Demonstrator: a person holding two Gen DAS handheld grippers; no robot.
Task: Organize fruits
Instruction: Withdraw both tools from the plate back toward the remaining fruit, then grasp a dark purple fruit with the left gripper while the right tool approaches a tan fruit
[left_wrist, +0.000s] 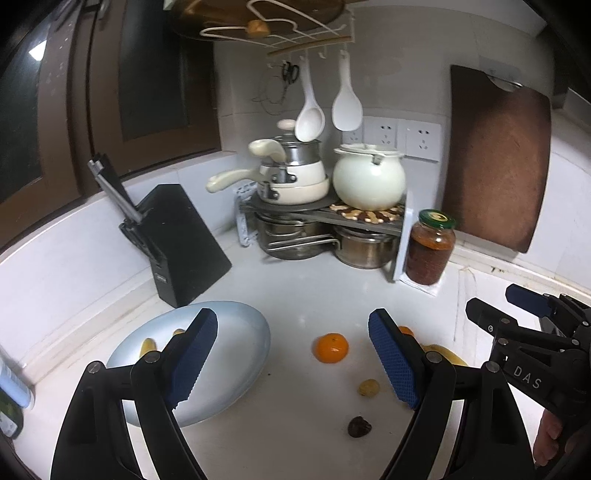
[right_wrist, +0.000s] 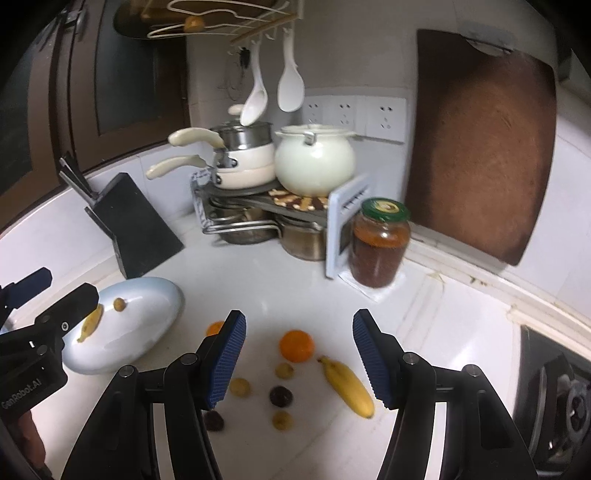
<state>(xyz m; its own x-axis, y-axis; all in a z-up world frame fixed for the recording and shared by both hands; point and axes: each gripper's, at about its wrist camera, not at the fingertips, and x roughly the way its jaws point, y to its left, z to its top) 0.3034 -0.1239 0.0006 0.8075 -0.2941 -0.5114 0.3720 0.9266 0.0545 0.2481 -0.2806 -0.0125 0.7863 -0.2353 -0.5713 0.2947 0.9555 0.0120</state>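
Observation:
A pale blue oval plate (left_wrist: 236, 332) (right_wrist: 147, 295) lies on the white counter at the left and holds a small banana (right_wrist: 90, 325) and a small round yellowish fruit (right_wrist: 119, 304). My left gripper (left_wrist: 295, 358) hovers open beside the plate, nothing between its pads. Loose on the counter lie an orange (left_wrist: 331, 348) (right_wrist: 296, 345), a second orange (right_wrist: 216, 328) half hidden behind a finger, a banana (right_wrist: 347, 386), and several small yellowish (right_wrist: 284, 370) and dark (right_wrist: 281, 396) fruits. My right gripper (right_wrist: 299, 362) is open above them, holding nothing.
A black knife block (left_wrist: 184, 243) stands behind the plate. In the corner is a rack of pots (left_wrist: 314, 206), with a green-lidded jar (right_wrist: 380, 243) beside it. A brown cutting board (right_wrist: 480, 140) leans on the wall. A stove edge (right_wrist: 565, 398) is at the right.

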